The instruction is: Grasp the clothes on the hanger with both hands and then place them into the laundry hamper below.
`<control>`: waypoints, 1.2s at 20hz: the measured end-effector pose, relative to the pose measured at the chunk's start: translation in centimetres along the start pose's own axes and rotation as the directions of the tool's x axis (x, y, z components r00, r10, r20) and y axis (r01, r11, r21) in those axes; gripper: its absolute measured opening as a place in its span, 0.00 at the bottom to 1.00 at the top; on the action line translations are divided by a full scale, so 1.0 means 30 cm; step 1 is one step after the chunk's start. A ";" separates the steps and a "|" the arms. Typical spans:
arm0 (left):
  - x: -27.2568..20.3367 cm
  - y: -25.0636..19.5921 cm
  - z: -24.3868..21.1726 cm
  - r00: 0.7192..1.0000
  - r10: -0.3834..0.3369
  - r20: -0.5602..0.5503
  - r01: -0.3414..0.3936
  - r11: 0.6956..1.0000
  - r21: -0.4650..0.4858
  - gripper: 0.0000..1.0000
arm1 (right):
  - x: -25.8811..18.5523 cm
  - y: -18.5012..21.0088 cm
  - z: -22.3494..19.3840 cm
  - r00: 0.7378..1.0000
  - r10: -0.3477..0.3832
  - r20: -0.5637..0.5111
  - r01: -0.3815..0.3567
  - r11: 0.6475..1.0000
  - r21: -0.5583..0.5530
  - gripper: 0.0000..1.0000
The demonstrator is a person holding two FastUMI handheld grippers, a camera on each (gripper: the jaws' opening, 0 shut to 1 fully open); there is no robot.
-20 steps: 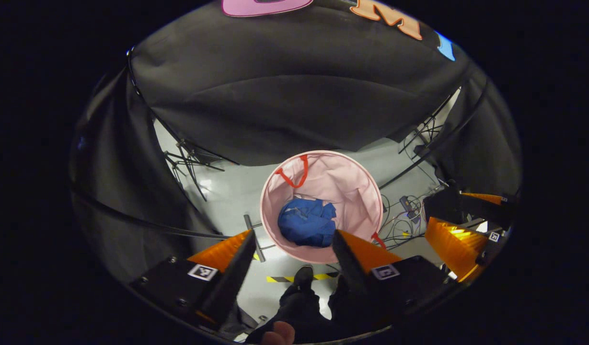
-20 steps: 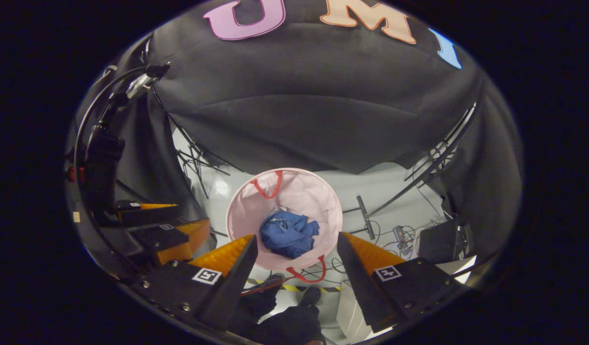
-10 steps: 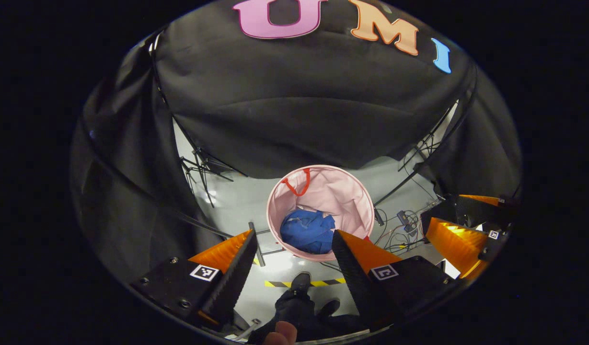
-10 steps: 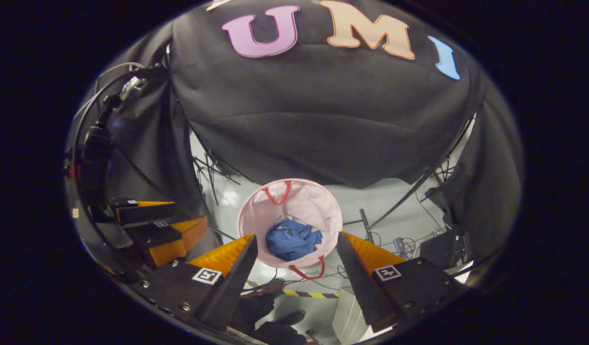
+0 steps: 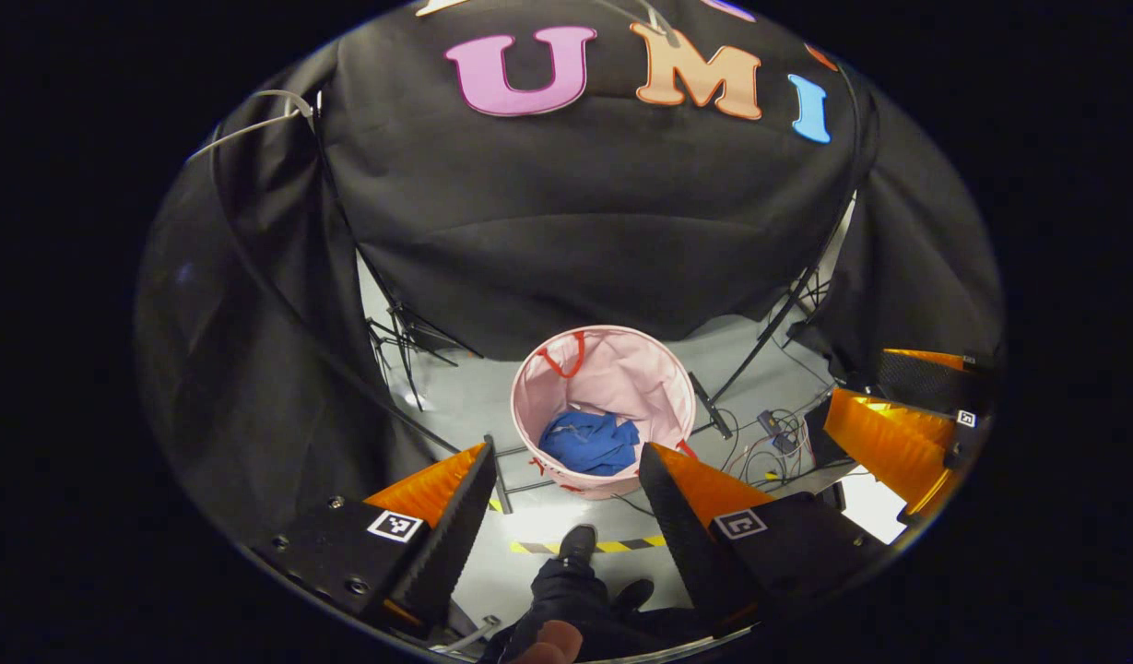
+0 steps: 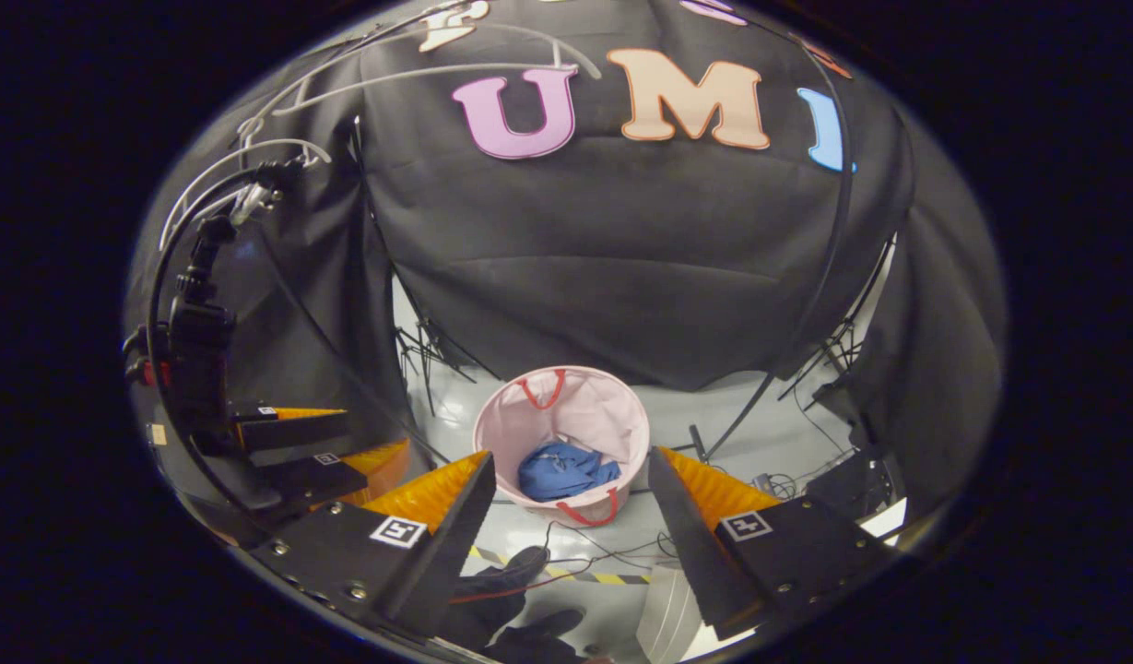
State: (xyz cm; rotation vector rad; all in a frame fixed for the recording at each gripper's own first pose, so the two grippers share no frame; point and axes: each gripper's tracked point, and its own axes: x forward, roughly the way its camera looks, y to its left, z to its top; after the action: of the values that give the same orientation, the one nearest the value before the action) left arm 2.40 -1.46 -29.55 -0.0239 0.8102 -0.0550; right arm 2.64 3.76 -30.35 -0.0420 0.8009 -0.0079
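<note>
The blue garment (image 5: pixel 591 442) lay crumpled at the bottom of the pink laundry hamper (image 5: pixel 663 385), which stood on the grey floor (image 5: pixel 455 406) (its red handles (image 6: pixel 546 390) flopped over the rim). The left gripper (image 5: pixel 566 461) hung above it with its fingers spread apart and nothing between them. The right gripper (image 6: pixel 571 466) was the same, fingers wide and empty, the hamper seen between them. A dark shoe (image 5: pixel 577 542) rested on the yellow-and-black floor tape (image 5: pixel 612 545), just beside the hamper.

Blue clothes (image 5: pixel 591 443), pink hamper (image 5: pixel 654 383) with red handles (image 5: pixel 566 355).
</note>
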 end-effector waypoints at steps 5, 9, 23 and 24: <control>-0.178 -0.028 0.067 0.993 0.010 0.115 -0.010 1.000 0.000 0.99 | -0.152 0.002 0.052 0.997 0.012 0.078 -0.013 1.000 0.011 0.95; -0.312 -0.035 0.147 0.976 0.022 0.215 -0.020 1.000 -0.010 0.98 | -0.271 0.022 0.146 0.985 0.025 0.169 -0.025 1.000 -0.004 1.00; -0.652 -0.003 0.518 0.854 0.039 0.519 -0.027 0.999 -0.029 0.98 | -0.518 0.029 0.447 0.890 0.009 0.455 -0.026 0.999 0.031 0.99; -0.667 0.008 0.546 0.839 0.040 0.543 -0.030 0.999 -0.027 0.99 | -0.525 0.021 0.470 0.881 0.000 0.474 -0.017 0.999 0.032 0.99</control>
State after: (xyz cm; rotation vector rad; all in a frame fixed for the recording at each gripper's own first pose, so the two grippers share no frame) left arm 0.50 -0.05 -3.80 -0.0390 0.2370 -0.0043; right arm 1.79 5.24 -9.29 -0.0064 0.3074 -0.0032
